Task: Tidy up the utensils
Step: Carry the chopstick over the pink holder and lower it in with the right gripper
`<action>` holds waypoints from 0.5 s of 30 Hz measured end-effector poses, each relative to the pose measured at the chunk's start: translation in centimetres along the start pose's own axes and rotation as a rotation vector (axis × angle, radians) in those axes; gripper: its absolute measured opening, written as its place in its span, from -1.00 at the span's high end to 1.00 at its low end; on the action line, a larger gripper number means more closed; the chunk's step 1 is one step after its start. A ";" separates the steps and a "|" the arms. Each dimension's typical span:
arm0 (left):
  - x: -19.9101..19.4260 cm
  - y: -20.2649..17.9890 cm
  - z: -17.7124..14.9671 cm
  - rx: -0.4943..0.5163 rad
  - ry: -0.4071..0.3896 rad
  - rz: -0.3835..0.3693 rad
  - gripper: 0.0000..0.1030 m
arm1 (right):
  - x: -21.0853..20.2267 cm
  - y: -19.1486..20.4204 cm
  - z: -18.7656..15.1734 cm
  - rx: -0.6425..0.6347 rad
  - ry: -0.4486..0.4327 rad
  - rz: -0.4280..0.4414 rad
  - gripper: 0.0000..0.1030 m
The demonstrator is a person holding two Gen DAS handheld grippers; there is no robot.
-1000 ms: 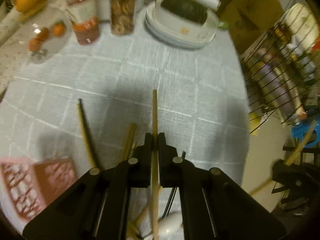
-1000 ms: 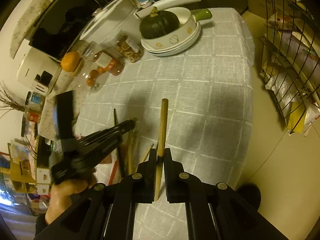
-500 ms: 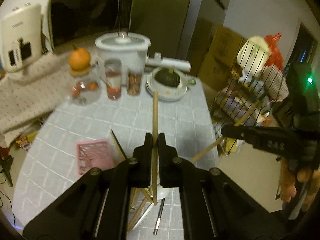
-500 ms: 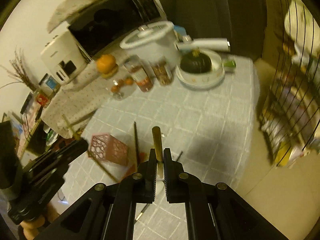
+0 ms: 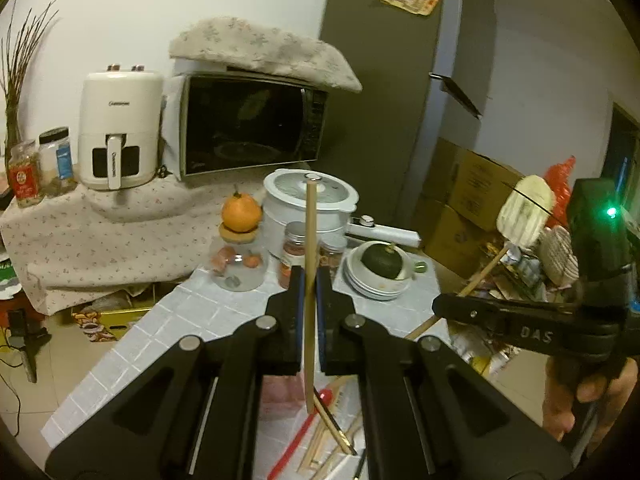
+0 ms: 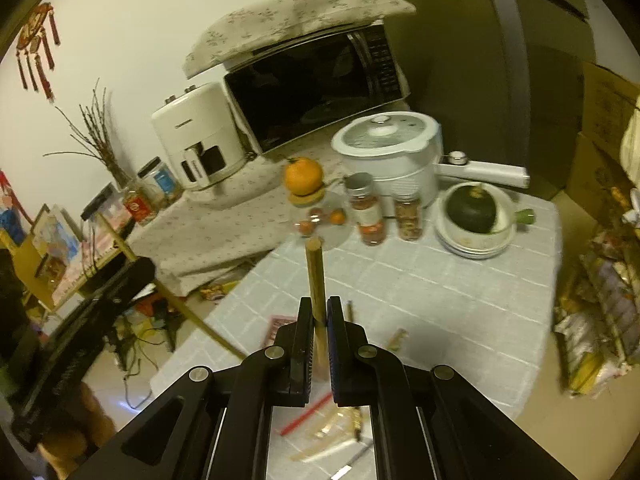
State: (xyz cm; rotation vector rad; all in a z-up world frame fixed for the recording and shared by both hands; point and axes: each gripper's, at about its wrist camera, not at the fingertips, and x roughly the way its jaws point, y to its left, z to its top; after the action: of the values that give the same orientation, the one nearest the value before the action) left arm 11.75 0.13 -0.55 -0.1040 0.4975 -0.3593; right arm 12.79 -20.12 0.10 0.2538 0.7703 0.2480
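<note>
Left gripper (image 5: 308, 320), jaws closed on a thin chopstick (image 5: 309, 280) held upright above the bench (image 5: 192, 312). Right gripper (image 6: 319, 336), jaws clamped on a thicker stick (image 6: 316, 280), likewise raised. Loose utensils (image 5: 332, 440) lie on the bench below both; jars (image 6: 370, 212), squash (image 6: 472, 208) and cooker (image 6: 392, 148) stand beyond.

Dim yellowish indoor light, source perhaps overhead; heavy fisheye bending, dark vignetted corners, edge motion blur.
</note>
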 end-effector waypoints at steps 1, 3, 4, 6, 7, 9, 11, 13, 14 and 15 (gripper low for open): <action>0.5 0.3 -0.1 0.000 -0.003 0.011 0.88 | 0.4 0.4 0.1 0.001 0.000 0.012 0.88; 1.0 0.4 -0.6 0.016 -0.021 0.026 0.88 | 1.5 1.3 0.3 -0.003 0.000 0.028 0.87; 1.0 0.6 -0.6 0.022 -0.028 0.027 0.88 | 2.0 1.6 0.5 -0.010 0.001 0.023 0.87; 1.9 0.9 -1.0 0.043 -0.024 0.045 0.88 | 3.3 2.1 0.6 -0.022 0.017 0.015 0.87; 2.4 1.1 -1.2 0.046 -0.018 0.059 0.88 | 4.1 2.1 0.6 -0.023 0.033 0.014 0.87; 3.1 1.5 -1.6 0.043 -0.007 0.068 0.88 | 5.4 2.2 0.4 -0.030 0.055 -0.008 0.87; 3.9 2.0 -2.0 0.031 0.013 0.072 0.88 | 6.9 2.0 0.1 -0.037 0.090 -0.021 0.87; 5.0 2.7 -2.3 0.017 0.046 0.077 0.88 | 8.3 1.7 -0.1 -0.028 0.127 -0.020 0.87; 5.5 3.0 -2.4 0.012 0.064 0.078 0.88 | 9.0 1.5 -0.2 -0.024 0.147 -0.019 0.87; 5.9 3.2 -2.5 0.003 0.086 0.079 0.88 | 9.5 1.5 -0.3 -0.021 0.161 -0.021 0.87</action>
State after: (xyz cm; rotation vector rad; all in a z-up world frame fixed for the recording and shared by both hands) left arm 16.37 0.92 -5.92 -0.0663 0.5844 -0.2885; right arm 18.99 -15.73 -5.83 0.2070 0.9291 0.2587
